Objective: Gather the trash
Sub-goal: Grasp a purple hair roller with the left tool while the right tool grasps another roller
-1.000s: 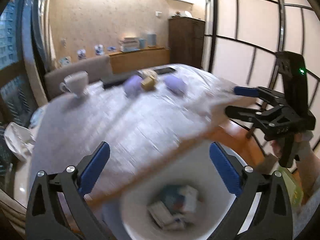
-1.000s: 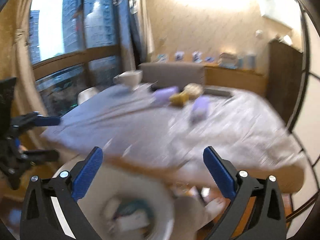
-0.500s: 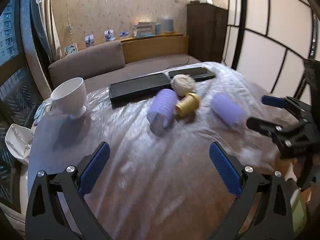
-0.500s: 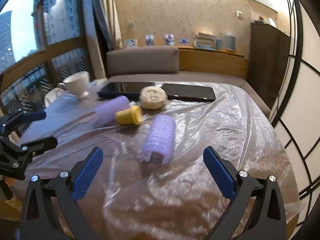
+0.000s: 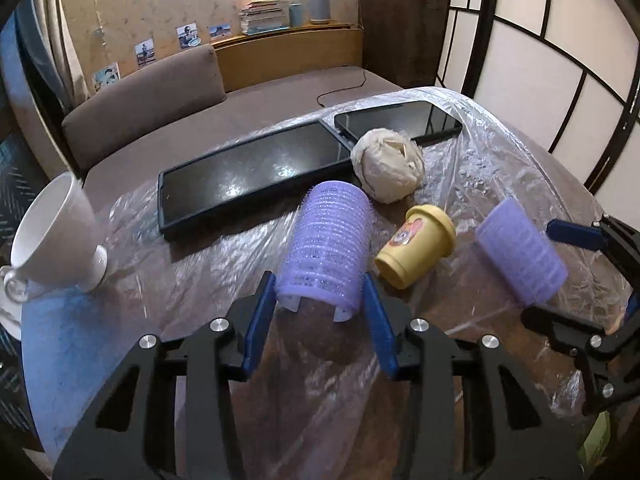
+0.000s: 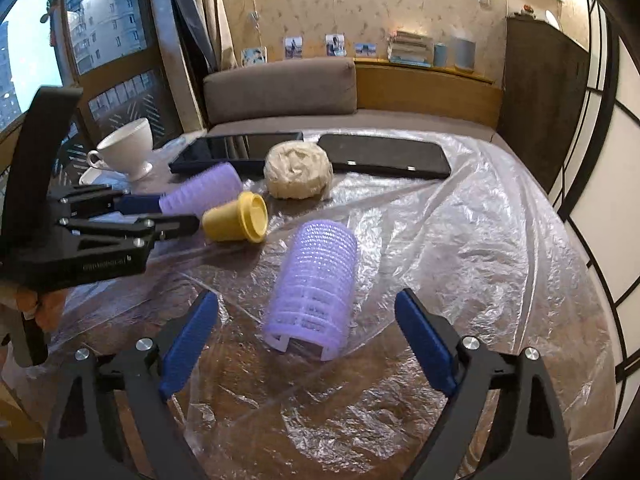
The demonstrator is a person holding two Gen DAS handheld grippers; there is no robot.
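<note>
1. The left tongs (image 5: 320, 312) are closing their blue pads on the near end of a purple roller (image 5: 326, 246), a ribbed, bristly plastic cylinder that is lying on the desk (image 5: 80, 340).
2. The right tongs (image 6: 306, 344) are standing wide open, with a second roller (image 6: 312, 286) of the same kind lying between and just ahead of their tips, touching neither pad.
3. Crinkled clear plastic film (image 6: 460, 240) is covering the desk under the things.
4. A smooth yellow cup (image 5: 416, 250) is lying on its side between the two rollers; a rough, cream-coloured crumpled wad (image 5: 388, 170) is sitting just behind it.
5. Two flat, glossy black tablets (image 5: 248, 172) are lying behind the wad, near the far edge.
6. A white footed teacup (image 6: 128, 150) is standing on a saucer at the left.
7. The left view is showing a label on the cup's base; the right view is showing its open mouth.
8. The right view is also showing the left tongs from the side, their black frame hiding the gripped end of the roller.
</note>
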